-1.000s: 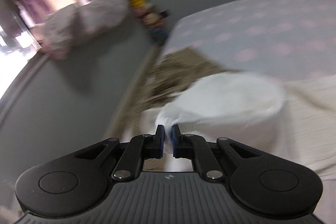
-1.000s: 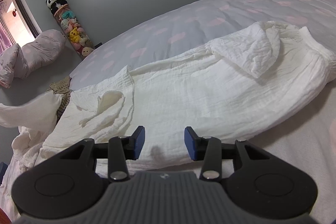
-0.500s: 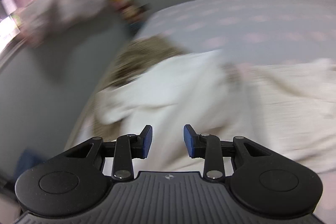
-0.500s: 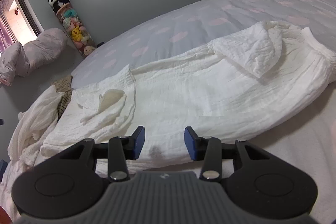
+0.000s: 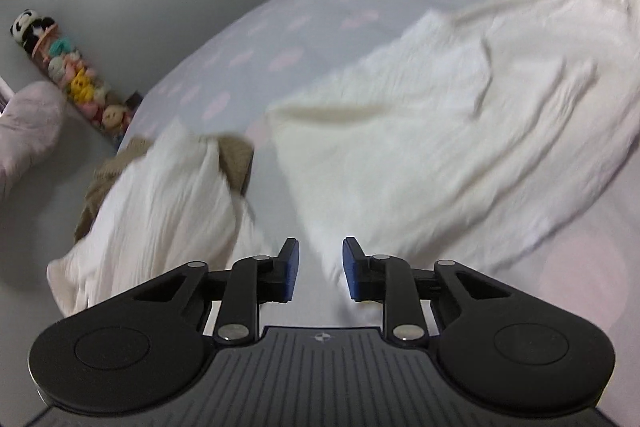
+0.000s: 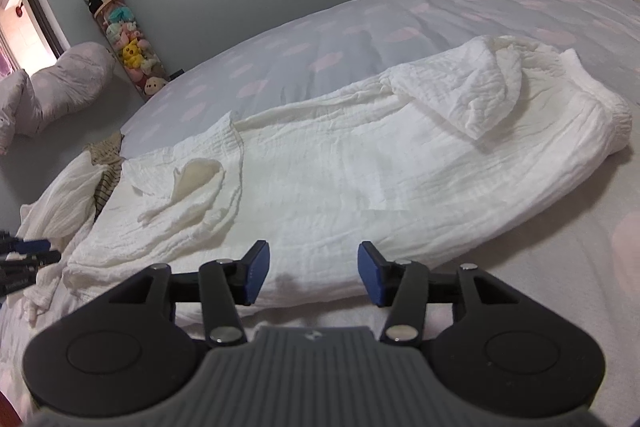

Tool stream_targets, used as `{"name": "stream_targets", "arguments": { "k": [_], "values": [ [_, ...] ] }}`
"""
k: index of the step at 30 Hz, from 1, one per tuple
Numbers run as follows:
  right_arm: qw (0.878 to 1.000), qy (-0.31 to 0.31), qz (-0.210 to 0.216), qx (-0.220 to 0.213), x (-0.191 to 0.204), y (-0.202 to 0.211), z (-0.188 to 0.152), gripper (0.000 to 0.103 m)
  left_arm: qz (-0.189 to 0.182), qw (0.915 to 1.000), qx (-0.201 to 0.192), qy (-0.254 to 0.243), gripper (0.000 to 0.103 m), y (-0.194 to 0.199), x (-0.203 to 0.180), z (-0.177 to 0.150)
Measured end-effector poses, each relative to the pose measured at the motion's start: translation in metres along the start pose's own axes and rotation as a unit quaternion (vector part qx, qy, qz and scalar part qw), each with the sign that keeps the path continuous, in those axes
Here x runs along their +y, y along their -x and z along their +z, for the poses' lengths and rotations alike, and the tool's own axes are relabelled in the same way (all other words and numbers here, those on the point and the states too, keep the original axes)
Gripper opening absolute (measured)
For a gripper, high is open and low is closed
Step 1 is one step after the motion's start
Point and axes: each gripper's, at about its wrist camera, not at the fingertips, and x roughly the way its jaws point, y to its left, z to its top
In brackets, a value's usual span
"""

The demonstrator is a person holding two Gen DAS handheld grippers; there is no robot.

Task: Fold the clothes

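Bedding fills the left wrist view: a grey bed sheet with pink spots point(image 5: 320, 23) carries a long white crinkled cotton garment point(image 5: 460, 131) spread across its right half, blurred here. To the left lies a second, bunched white cloth point(image 5: 168, 203) over a beige knitted piece point(image 5: 236, 159) at the bed's edge. The left tool point(image 5: 320, 263) hangs over the strip of sheet between the two white pieces; its jaws have just been closing but stand apart, with nothing between the blue pads. A clear tube of plush toys topped by a panda point(image 5: 68, 75) leans against the grey wall.

From the right wrist view, the white garment point(image 6: 360, 163) lies flat along the bed point(image 6: 400, 19), one corner folded over at its far right. The right tool point(image 6: 314, 271) sits just above the garment's near hem, jaws just widened and gripping nothing. The left tool's blue tips point(image 6: 34, 245) show at the left edge beside the bunched cloth point(image 6: 60, 195).
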Motion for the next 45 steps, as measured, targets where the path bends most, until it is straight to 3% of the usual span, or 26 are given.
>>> {"name": "stream_targets", "arguments": {
  "k": [3,12,14,21,23,27,29,33,36,39,45],
  "values": [
    [1.0,0.01,-0.002,0.01,0.003,-0.005,-0.001,0.053,0.009,0.9995,0.011,-0.03,0.016,-0.012,0.0,-0.014],
    [0.999,0.019,-0.012,0.025,0.006,-0.01,-0.002,0.053,-0.011,0.9998,0.007,-0.014,0.016,-0.03,-0.003,-0.02],
    [0.999,0.021,-0.014,0.028,0.006,-0.012,-0.003,0.053,-0.015,0.9998,0.006,-0.008,0.002,-0.029,-0.002,-0.021],
    [0.999,0.025,-0.017,0.032,0.006,-0.013,-0.003,0.053,-0.013,0.9999,0.005,0.002,0.0,-0.007,0.003,-0.021],
    [0.999,0.026,-0.017,0.031,0.007,-0.012,-0.003,0.053,-0.017,0.9997,0.01,-0.015,0.0,0.001,0.001,-0.023],
    [0.999,0.034,-0.02,0.032,0.01,-0.011,-0.003,0.053,-0.073,0.9931,0.055,-0.073,0.0,-0.01,-0.018,-0.026],
    [0.998,0.041,-0.023,0.031,0.011,-0.01,-0.002,0.053,-0.06,0.9924,0.059,-0.09,0.0,-0.015,-0.024,-0.027],
    [0.996,0.083,-0.019,0.014,0.027,-0.001,0.003,0.053,-0.044,0.9979,0.033,-0.033,0.001,-0.007,-0.004,-0.024],
    [0.99,0.142,-0.015,0.02,0.049,-0.001,0.008,0.053,-0.027,0.9996,0.006,0.003,0.006,0.005,0.01,-0.021],
    [0.974,0.224,-0.012,0.027,0.077,-0.01,0.012,0.053,-0.013,0.9996,-0.001,0.025,0.006,0.01,0.019,-0.017],
    [0.943,0.33,0.023,0.031,0.128,-0.032,0.022,0.053,0.003,0.9968,0.021,0.076,0.007,0.0,0.041,0.003]
  ]
}}
